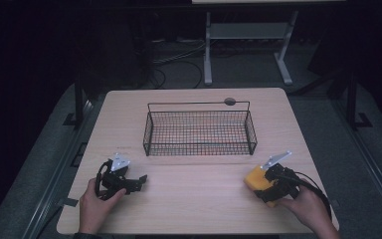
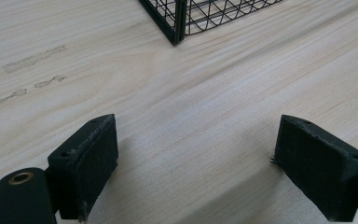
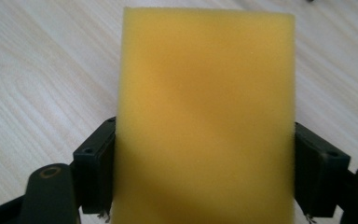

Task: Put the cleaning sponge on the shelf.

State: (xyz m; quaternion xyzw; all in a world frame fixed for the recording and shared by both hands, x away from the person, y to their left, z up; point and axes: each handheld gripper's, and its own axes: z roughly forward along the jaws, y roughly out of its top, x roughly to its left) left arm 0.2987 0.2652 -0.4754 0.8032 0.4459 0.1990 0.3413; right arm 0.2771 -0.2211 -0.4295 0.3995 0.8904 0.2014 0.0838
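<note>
High view, left gripper (image 1: 138, 180): near left of the table (image 1: 189, 199), held in a hand (image 1: 93, 206), jaws wide apart with nothing between them.
Basket (image 1: 199, 132): black wire, standing at the table's middle, toward the far side.
Sponge (image 1: 257, 179): yellow, near right, just off the basket's near right corner.
Right gripper (image 3: 205, 158): jaws pressed on both sides of the sponge, gripping it over the wood.
</note>
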